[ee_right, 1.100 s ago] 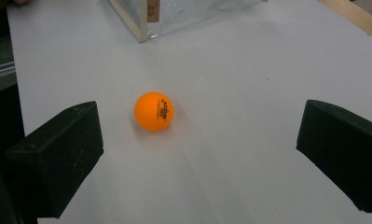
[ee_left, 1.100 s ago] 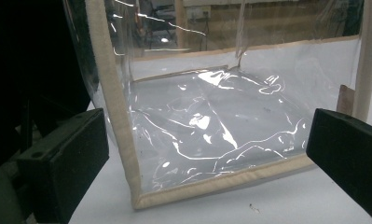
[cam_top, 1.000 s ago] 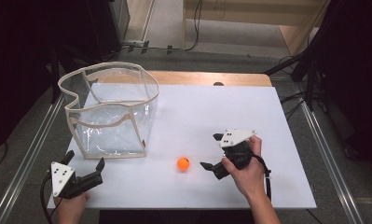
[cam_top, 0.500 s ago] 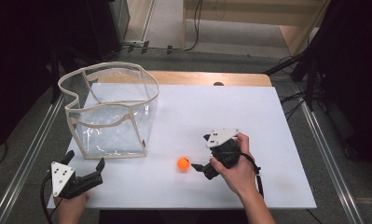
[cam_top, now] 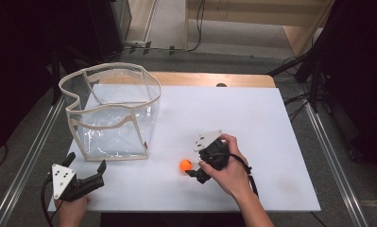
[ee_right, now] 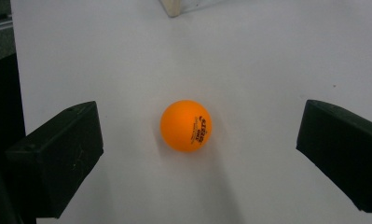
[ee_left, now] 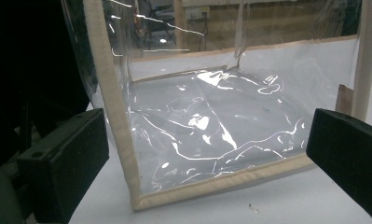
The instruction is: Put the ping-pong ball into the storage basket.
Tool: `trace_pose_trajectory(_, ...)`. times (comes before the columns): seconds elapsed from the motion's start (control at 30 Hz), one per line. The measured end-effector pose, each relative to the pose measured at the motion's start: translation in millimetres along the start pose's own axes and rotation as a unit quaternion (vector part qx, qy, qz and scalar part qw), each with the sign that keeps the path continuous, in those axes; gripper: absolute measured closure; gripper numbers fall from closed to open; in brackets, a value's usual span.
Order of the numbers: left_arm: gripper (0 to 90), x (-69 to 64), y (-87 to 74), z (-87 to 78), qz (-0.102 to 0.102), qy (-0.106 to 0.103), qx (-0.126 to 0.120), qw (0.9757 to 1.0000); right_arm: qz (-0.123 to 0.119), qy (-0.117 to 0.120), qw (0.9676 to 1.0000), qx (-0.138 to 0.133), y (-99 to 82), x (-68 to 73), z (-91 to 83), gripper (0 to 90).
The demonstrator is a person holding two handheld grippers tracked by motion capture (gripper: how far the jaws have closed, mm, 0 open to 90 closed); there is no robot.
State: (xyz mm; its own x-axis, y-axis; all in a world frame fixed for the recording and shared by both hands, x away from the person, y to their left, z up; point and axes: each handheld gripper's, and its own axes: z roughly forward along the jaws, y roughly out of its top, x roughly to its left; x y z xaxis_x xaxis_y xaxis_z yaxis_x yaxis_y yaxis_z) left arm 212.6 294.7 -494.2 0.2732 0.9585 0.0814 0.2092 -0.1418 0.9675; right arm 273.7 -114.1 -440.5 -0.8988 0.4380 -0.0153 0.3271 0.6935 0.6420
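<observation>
An orange ping-pong ball (cam_top: 185,165) lies on the white table (cam_top: 257,118), a little in front of a clear plastic bin with cream trim (cam_top: 111,111). My right gripper (cam_top: 194,167) is open and low over the table, a jaw on either side of the ball (ee_right: 186,125) without touching it. In the right gripper view both black jaws of my right gripper (ee_right: 200,154) stand wide apart. My left gripper (cam_top: 86,164) is open near the table's front left corner, facing the bin's front wall (ee_left: 207,130). Nothing is between the jaws of my left gripper (ee_left: 207,158).
The bin stands at the table's back left, and its cream corner post (ee_left: 116,116) is close ahead of the left gripper. Metal rails (cam_top: 330,156) run along both sides of the table. A wooden strip (cam_top: 209,79) borders the far edge.
My right gripper has moved left across the table to the ball, which now sits between its open jaws. The ball, the bin and my left gripper have stayed put.
</observation>
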Motion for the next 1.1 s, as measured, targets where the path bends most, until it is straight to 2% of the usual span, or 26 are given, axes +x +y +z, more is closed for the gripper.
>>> trace_pose_trajectory(0.03, 0.0, -0.1, 0.0, 0.1, 0.000, 0.000, 0.000, 1.0000, -0.005, -0.001, 0.9999, 0.012, 2.4, 0.0, 4.4, 0.0)
trace_pose_trajectory(0.1, 0.0, -0.1, 0.0, 0.0, 0.001, 0.000, 0.001, 1.0000, -0.009, -0.002, 0.9998, 0.016, 3.4, 0.0, 6.1, 0.0)
trace_pose_trajectory(0.4, 0.0, 0.1, 0.1, 0.0, 0.000, -0.001, 0.000, 1.0000, -0.019, 0.015, 0.9974, 0.067, 14.3, 2.1, 26.7, 0.0)
trace_pose_trajectory(0.57, 0.0, 0.2, 0.1, 0.1, -0.001, -0.001, 0.000, 1.0000, -0.014, 0.025, 0.9970, 0.072, 15.0, 0.0, 31.7, 0.0)
trace_pose_trajectory(0.73, 0.0, 0.2, 0.1, 0.3, 0.000, -0.002, 0.000, 1.0000, -0.003, 0.034, 0.9954, 0.090, 13.2, -2.8, 39.0, 0.0)
trace_pose_trajectory(0.77, 0.0, 0.1, 0.1, 0.4, 0.000, -0.001, 0.000, 1.0000, -0.010, 0.040, 0.9950, 0.091, 12.6, -4.4, 42.6, 4.0)
trace_pose_trajectory(0.8, 0.0, 0.1, 0.1, 0.4, 0.000, -0.001, 0.000, 1.0000, -0.002, 0.040, 0.9946, 0.095, 12.7, -3.4, 43.1, 7.5)
trace_pose_trajectory(0.87, 0.0, 0.2, 0.1, 0.2, 0.000, -0.002, 0.000, 1.0000, -0.007, 0.039, 0.9943, 0.098, 12.6, -4.2, 44.4, 10.9)
trace_pose_trajectory(1.1, 0.0, 0.1, 0.1, 0.4, 0.002, -0.002, 0.001, 1.0000, -0.009, 0.047, 0.9917, 0.119, 12.0, -5.0, 54.6, 11.3)
